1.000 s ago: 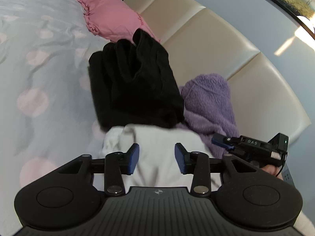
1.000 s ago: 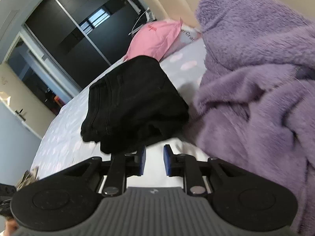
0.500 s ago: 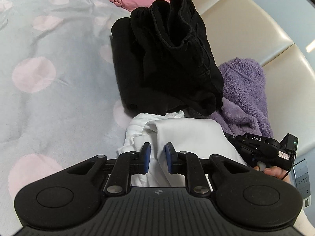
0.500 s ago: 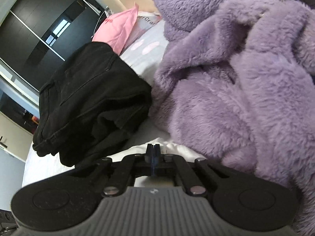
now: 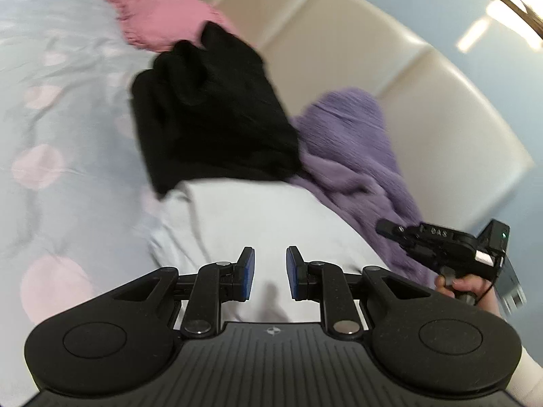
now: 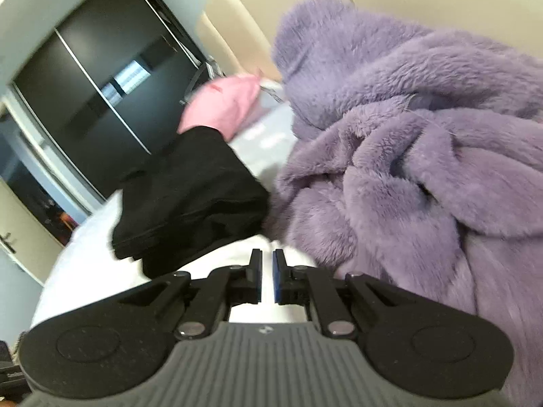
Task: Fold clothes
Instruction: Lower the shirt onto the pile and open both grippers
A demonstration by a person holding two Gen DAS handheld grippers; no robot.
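A white garment (image 5: 258,217) lies on the bed, its far edge tucked under a folded black pile (image 5: 210,118). A purple fleece (image 5: 349,156) is heaped to the right of both. My left gripper (image 5: 270,273) sits over the near part of the white garment, jaws drawn narrow with white cloth filling the gap. In the right wrist view my right gripper (image 6: 267,276) hovers at the white garment (image 6: 217,261) between the black pile (image 6: 190,190) and the fleece (image 6: 407,135). Its jaws are opening, a thin slit with white showing through. The right gripper (image 5: 385,229) also shows in a hand (image 5: 465,286).
The pale grey bedspread (image 5: 51,118) with pink dots stretches left. A pink pillow (image 5: 163,17) lies behind the black pile against the cream padded headboard (image 5: 373,54). Dark sliding wardrobe doors (image 6: 101,84) stand beyond the bed.
Both grippers went in toward the pile and closed at the white garment, then drew back. The right pads met fully and have parted slightly; the left jaws are narrower than before.
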